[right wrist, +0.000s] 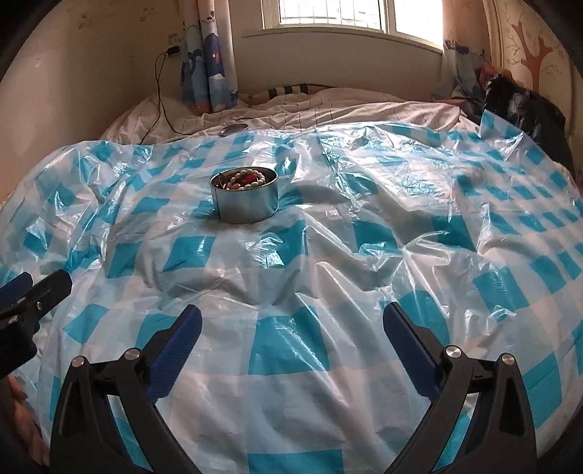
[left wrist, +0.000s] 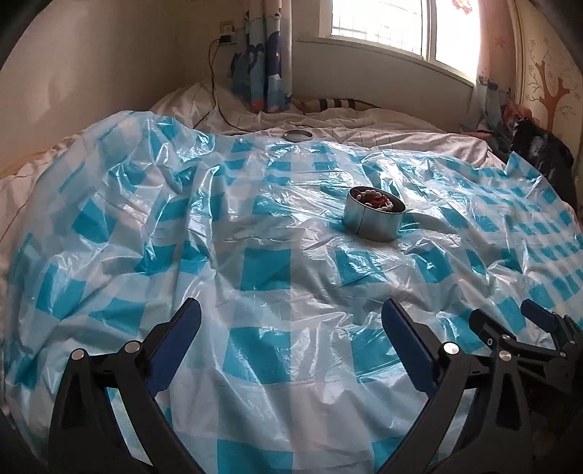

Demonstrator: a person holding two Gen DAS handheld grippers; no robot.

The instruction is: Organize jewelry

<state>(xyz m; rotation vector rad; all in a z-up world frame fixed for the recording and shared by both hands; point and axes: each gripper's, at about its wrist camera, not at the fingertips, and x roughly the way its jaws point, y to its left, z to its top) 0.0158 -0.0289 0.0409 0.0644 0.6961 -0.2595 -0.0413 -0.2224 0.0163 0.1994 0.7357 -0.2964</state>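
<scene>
Where beads (right wrist: 243, 180) heap, the tin's (right wrist: 245, 208) bottom is hidden.

Blue-and-white checked plastic sheet (right wrist: 291, 350) spread crumpled over the bed | white bedding (right wrist: 364, 109) showing beyond it | window (left wrist: 382, 22) bright at the back | cartoon-print curtain (left wrist: 262, 73) hanging left of it | black cable (right wrist: 160, 102) trailing from wall socket (left wrist: 226, 38) onto the bed | tree mural (left wrist: 550, 91) on the right wall
</scene>
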